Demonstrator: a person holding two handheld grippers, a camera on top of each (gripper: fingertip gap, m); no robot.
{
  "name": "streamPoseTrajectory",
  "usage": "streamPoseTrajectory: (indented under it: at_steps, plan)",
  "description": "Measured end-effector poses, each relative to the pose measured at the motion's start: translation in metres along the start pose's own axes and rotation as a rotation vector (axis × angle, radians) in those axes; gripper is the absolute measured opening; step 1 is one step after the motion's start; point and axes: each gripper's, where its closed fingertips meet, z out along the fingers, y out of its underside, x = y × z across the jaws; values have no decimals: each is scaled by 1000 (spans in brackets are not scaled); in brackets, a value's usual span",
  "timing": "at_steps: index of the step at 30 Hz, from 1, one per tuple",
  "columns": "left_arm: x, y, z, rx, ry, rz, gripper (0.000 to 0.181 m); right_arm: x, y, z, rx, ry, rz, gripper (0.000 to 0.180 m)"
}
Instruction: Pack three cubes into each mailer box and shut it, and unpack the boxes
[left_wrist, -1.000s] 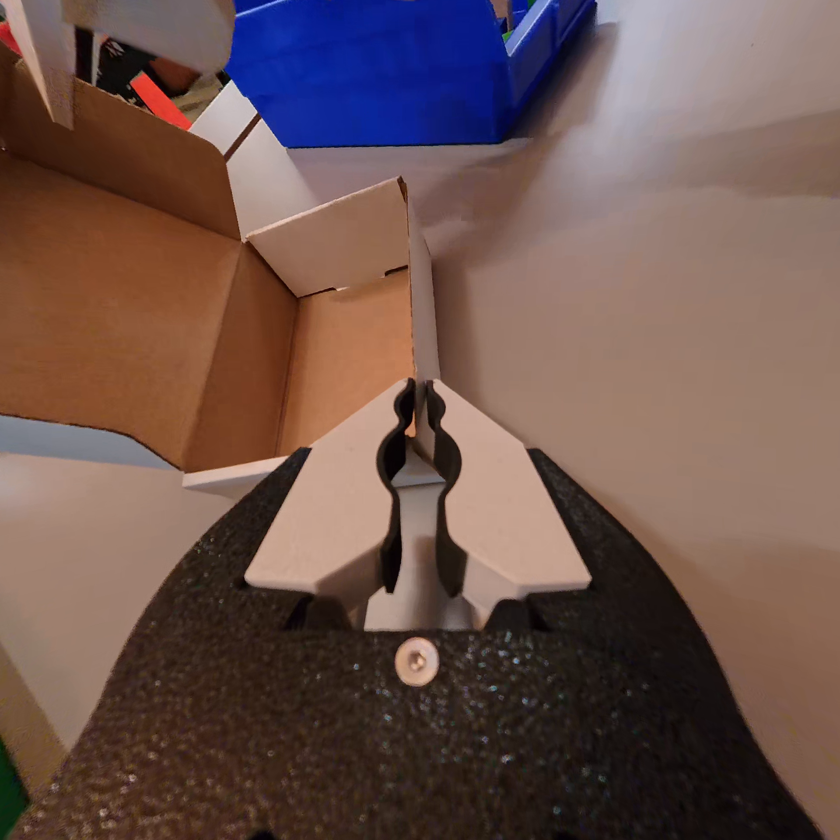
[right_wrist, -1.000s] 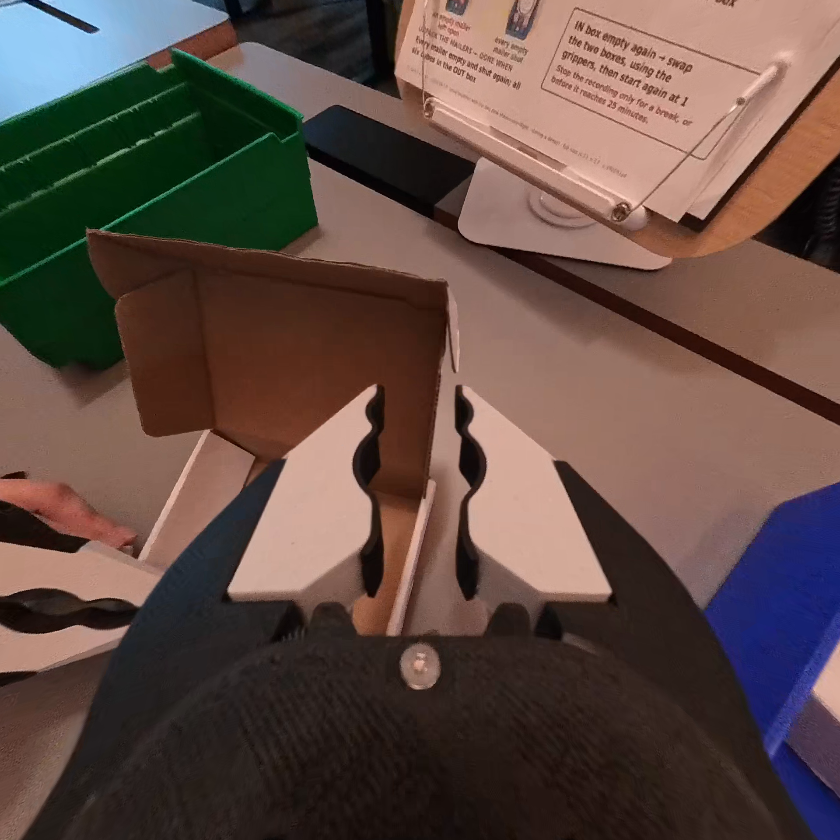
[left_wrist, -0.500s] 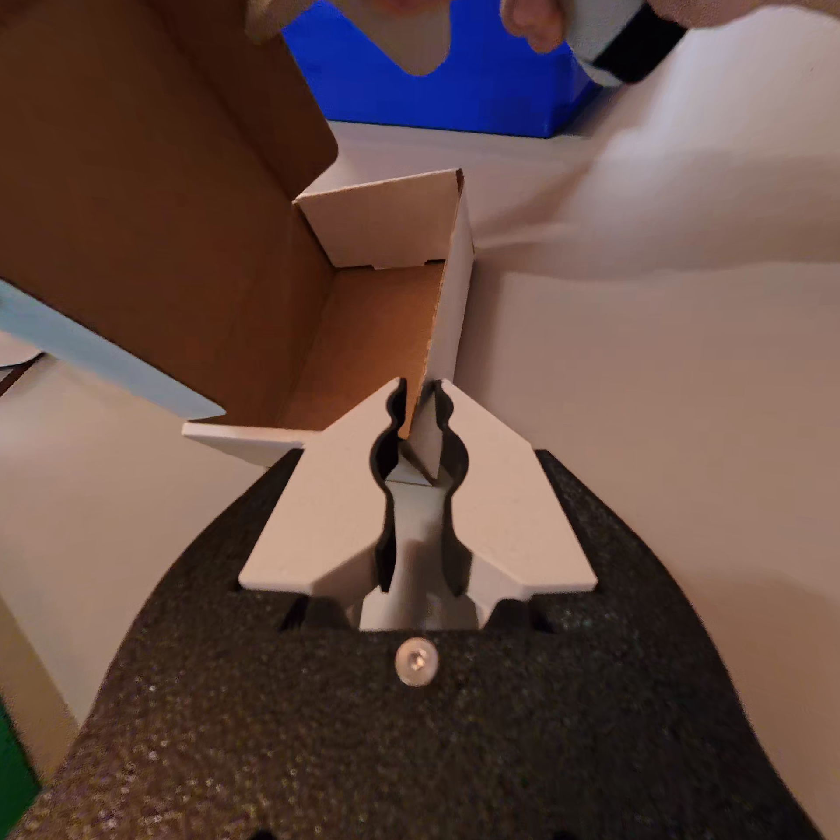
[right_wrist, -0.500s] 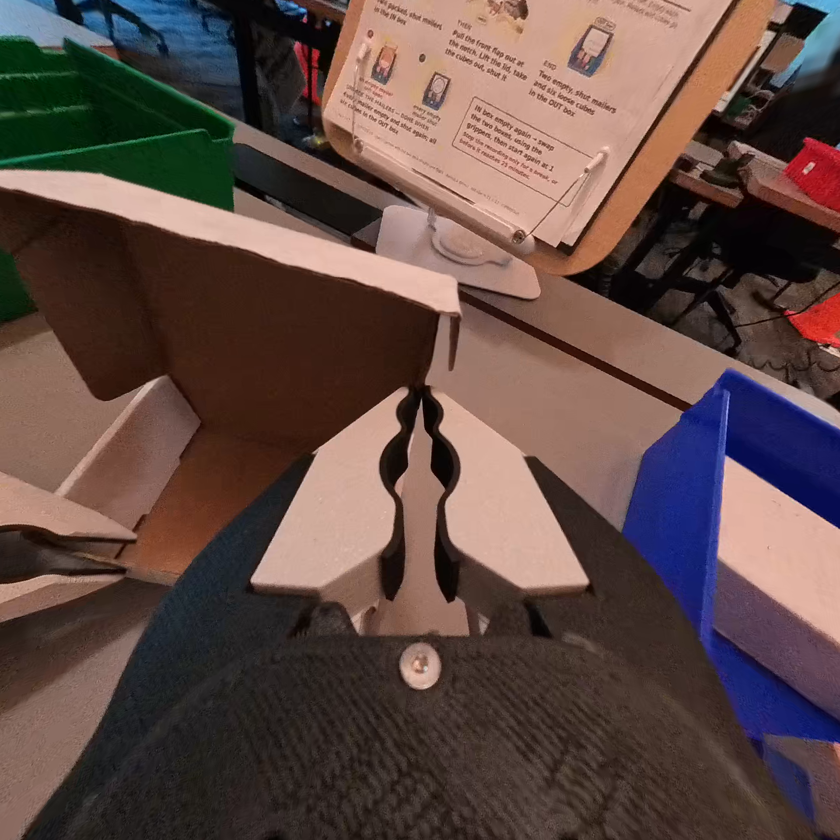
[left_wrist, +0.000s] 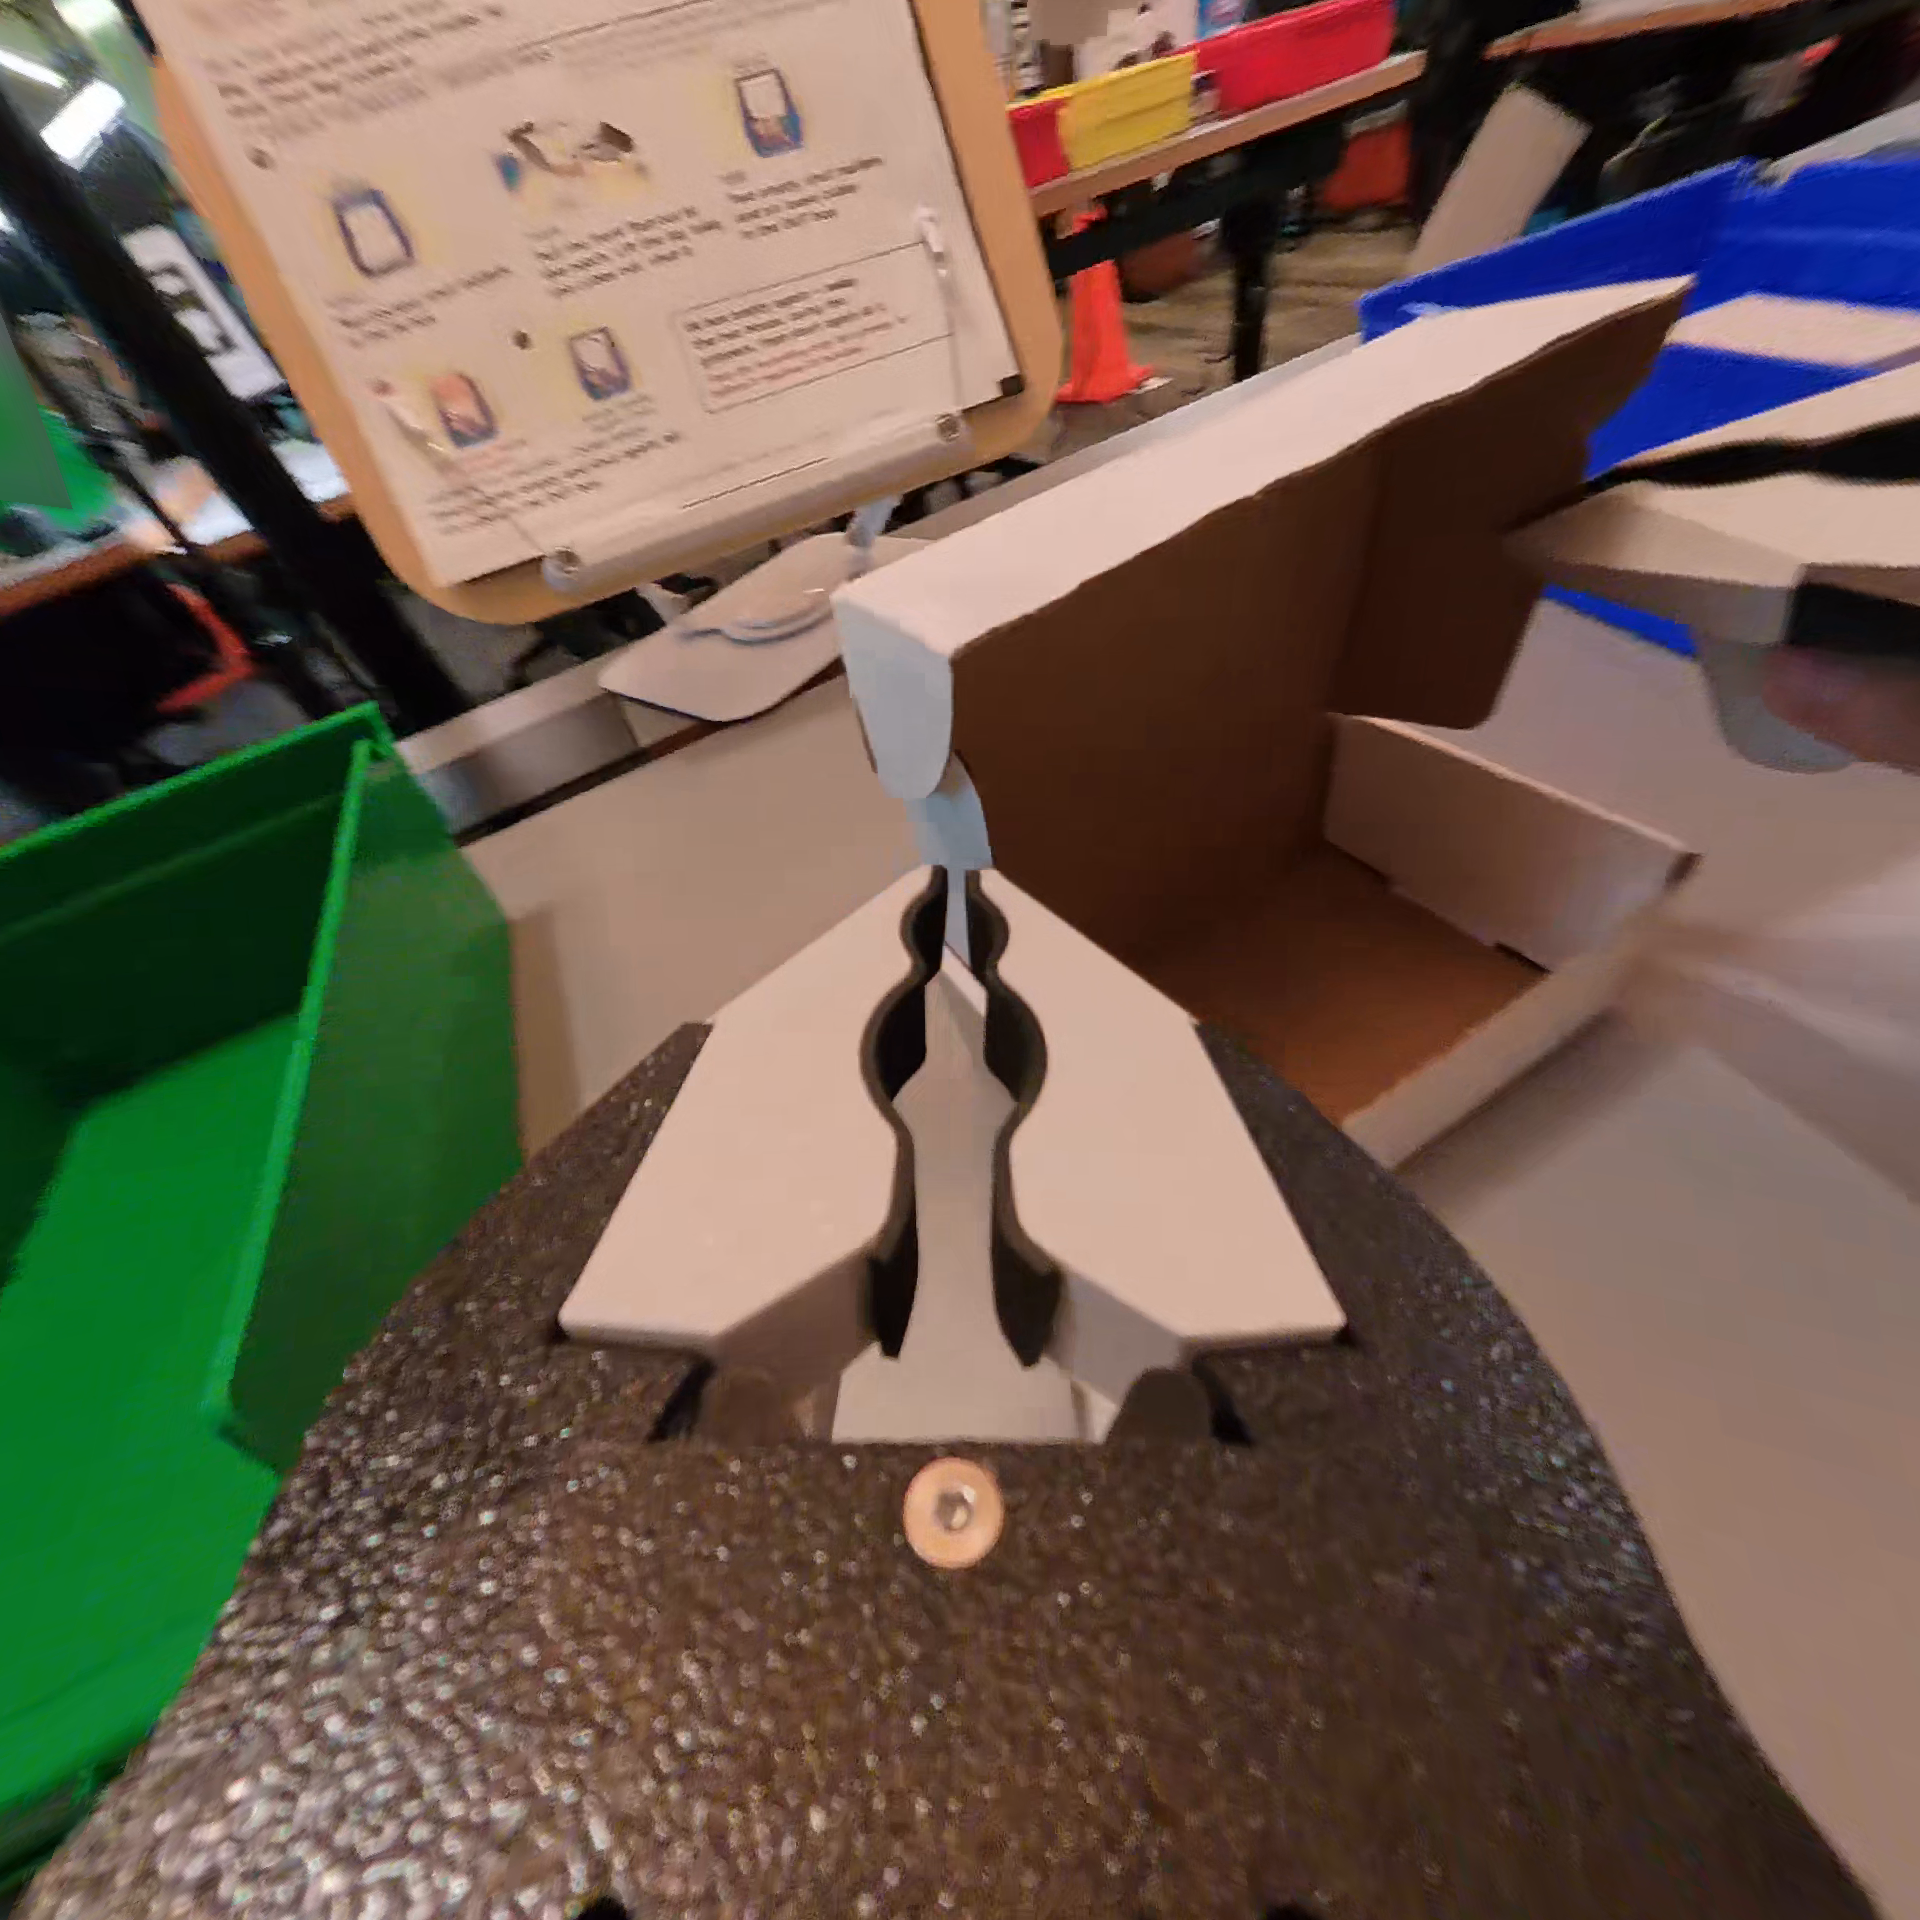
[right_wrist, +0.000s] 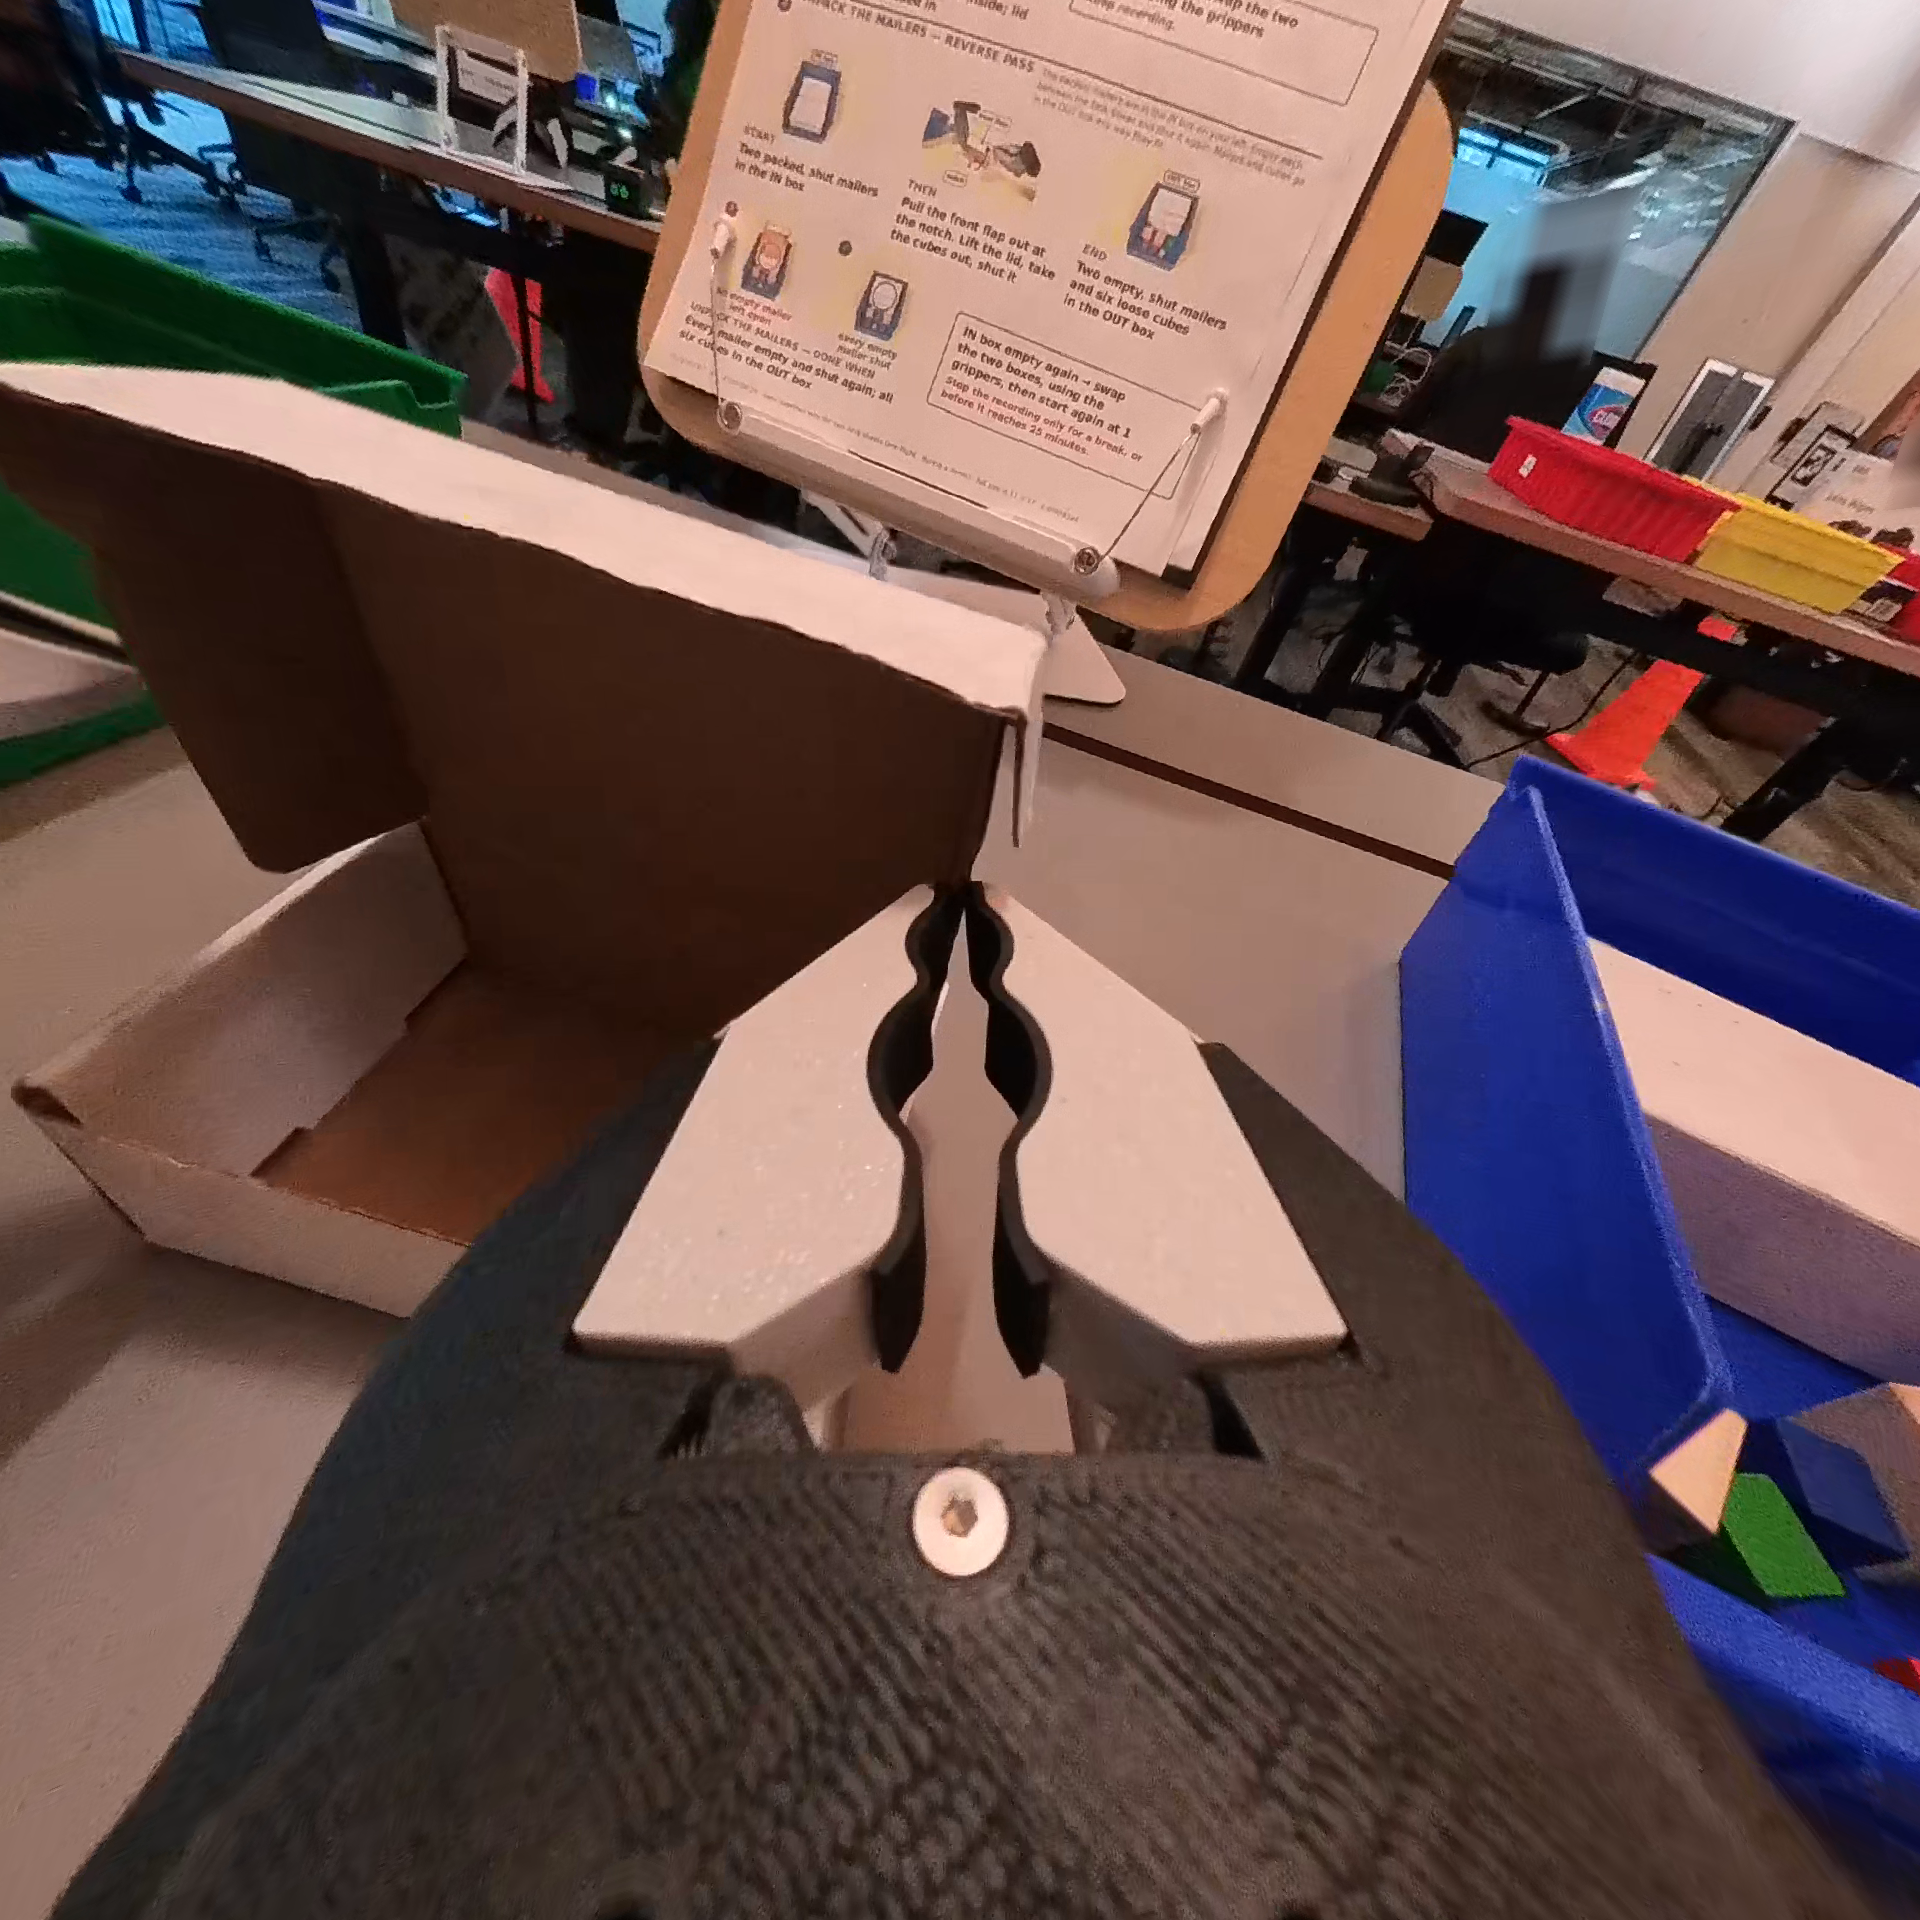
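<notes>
An open, empty mailer box (left_wrist: 1351, 966) sits on the grey table, brown inside and white outside. Its lid (left_wrist: 1195, 644) hangs half lowered over it. My left gripper (left_wrist: 958, 904) is shut on a white cardboard edge at the box's left side. My right gripper (right_wrist: 961, 896) is shut on the lid's right side flap, at the corner of the lid (right_wrist: 623, 727). It also shows in the left wrist view (left_wrist: 1621, 483), at the lid's far end. The box (right_wrist: 416, 1122) holds no cubes. Loose cubes (right_wrist: 1777, 1538) lie in the blue bin (right_wrist: 1538, 1091).
A shut white mailer (right_wrist: 1787, 1174) lies in the blue bin, right of the box. A green bin (left_wrist: 156, 1143) stands to the left. An instruction sheet on a stand (right_wrist: 1039, 260) is at the table's back edge. Other tables and an orange cone lie beyond.
My right gripper, open around the lid's edge a second ago, has shut on its flap and swung the lid over the box. My left gripper stays shut on the box's side; both views have tilted up.
</notes>
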Motion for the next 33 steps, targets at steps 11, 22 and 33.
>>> streamPoseTrajectory:
  at_steps: [11, 22, 33]
  plan:
    - [-1, 2, 9, -4, -100, 12, 8, -7, 9, -20, 35, 60, -19, 1]
    - [10, 14, -13, -159, 63, -31, 21, -11, 9, -23, 31, 47, -4, 1]
    - [11, 10, -7, -64, -15, -19, 3, -18, 8, -31, 19, 39, 13, 1]
